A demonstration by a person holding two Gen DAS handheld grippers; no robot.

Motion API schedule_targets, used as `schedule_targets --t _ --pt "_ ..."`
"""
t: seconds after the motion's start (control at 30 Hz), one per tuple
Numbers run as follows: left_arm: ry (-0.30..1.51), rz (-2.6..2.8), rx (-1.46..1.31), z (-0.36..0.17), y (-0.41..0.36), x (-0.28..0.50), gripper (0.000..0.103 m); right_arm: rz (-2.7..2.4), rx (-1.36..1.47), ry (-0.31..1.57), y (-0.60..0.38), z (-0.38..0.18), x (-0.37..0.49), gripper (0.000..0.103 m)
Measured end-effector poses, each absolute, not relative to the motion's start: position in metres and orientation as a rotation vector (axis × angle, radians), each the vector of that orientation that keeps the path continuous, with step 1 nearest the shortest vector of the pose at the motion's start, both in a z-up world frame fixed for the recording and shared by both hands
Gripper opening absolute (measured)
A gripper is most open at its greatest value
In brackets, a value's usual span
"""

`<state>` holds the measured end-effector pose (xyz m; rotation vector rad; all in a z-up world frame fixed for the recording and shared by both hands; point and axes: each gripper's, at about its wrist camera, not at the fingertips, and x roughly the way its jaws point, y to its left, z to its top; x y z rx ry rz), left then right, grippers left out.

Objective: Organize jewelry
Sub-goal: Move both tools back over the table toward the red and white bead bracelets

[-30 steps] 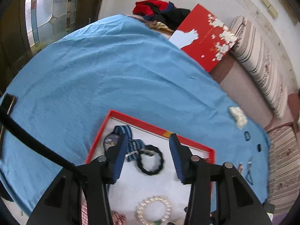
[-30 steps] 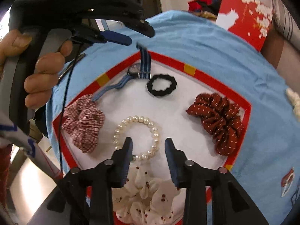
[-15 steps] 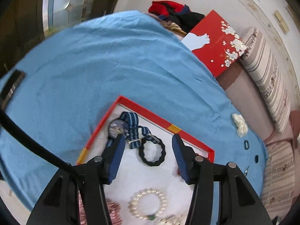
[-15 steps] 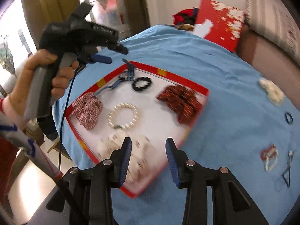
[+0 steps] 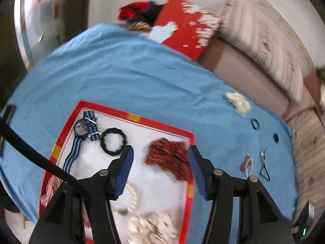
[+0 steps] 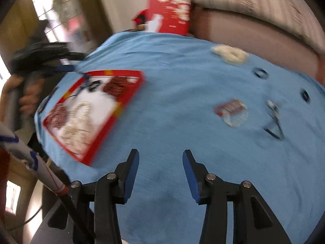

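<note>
A red-rimmed white tray (image 5: 162, 124) (image 6: 130, 93) lies on the blue cloth. It holds a blue-striped watch (image 5: 82, 129), a black hair tie (image 5: 113, 144), a dark red scrunchie (image 5: 170, 156), a pearl bracelet (image 5: 132, 199), a checked scrunchie and a white spotted scrunchie (image 5: 152, 227). My left gripper (image 5: 160, 162) is open and empty above the tray. My right gripper (image 6: 160, 168) is open and empty over bare cloth to the right of the tray. Loose on the cloth are a white scrunchie (image 6: 229, 53), two small dark rings (image 6: 261, 73), a red-and-white piece (image 6: 231, 109) and a clip (image 6: 274, 122).
A red box with white blossoms (image 5: 186, 26) leans at the table's far edge beside a pile of clothes (image 5: 138, 13). A striped sofa (image 5: 264, 40) runs along the right. The hand with the left gripper (image 6: 26, 89) shows left of the tray.
Both grippers swung to the right. The right gripper left the tray and now hangs over open cloth near the loose pieces. The left gripper now centres over the red scrunchie. Both stay open.
</note>
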<state>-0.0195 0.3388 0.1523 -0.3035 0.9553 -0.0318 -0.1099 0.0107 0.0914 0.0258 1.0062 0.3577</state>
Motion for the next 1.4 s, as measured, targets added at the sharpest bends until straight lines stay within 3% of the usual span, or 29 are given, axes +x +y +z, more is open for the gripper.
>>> schedule_targets --t 0.33,0.67,0.8,1.27,1.3,1.33,1.4 --pt "1.006 -0.191 -0.065 0.139 0.207 -0.053 0.062 0.136 0.23 1.03 -0.112 0.07 -0.135 0.054" --pt "1.075 -0.252 -0.037 0.099 0.126 -0.045 0.062 0.111 0.306 1.02 -0.159 0.057 -0.138 0.054" --pt "1.089 -0.239 -0.006 0.087 0.108 -0.032 0.054 0.145 0.347 1.003 -0.158 0.06 -0.121 0.054" --pt "1.083 -0.191 -0.038 0.072 0.123 -0.013 0.054 0.198 0.28 1.038 -0.078 0.026 0.001 0.054" --pt "1.085 -0.187 -0.045 0.071 0.126 -0.011 0.054 0.176 0.262 1.058 -0.076 0.021 0.006 0.05" --pt "1.087 -0.184 -0.053 0.071 0.129 -0.009 0.054 0.146 0.235 1.073 -0.075 0.018 0.008 0.036" --pt "1.09 -0.185 -0.073 0.068 0.135 -0.004 0.054 0.134 0.183 1.064 -0.073 0.019 0.003 0.027"
